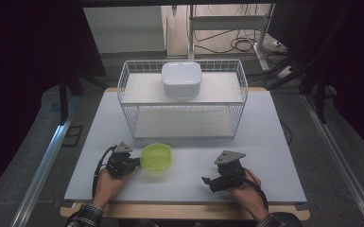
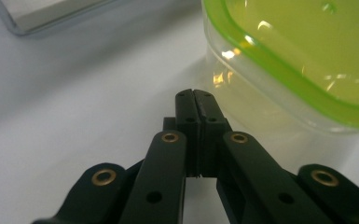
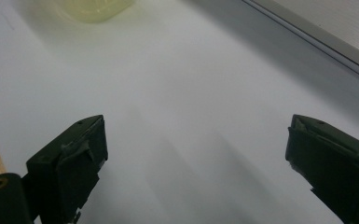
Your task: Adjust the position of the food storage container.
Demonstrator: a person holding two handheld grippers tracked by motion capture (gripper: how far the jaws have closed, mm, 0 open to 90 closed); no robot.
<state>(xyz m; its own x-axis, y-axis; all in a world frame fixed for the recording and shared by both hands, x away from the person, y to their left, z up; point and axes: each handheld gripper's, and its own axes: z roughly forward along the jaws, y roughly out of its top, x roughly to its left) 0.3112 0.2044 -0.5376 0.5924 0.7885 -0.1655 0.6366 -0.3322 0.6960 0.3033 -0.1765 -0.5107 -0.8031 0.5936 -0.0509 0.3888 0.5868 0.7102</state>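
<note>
A wire rack (image 1: 182,101) stood at the back of the tabletop (image 1: 264,142), a lidded box (image 1: 181,78) on its upper shelf. Just before the rack sat a lidded container (image 1: 156,156), left of centre.

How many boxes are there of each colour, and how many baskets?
Green-lidded box: 1
White box: 1
White wire basket: 1
Total: 3
</note>
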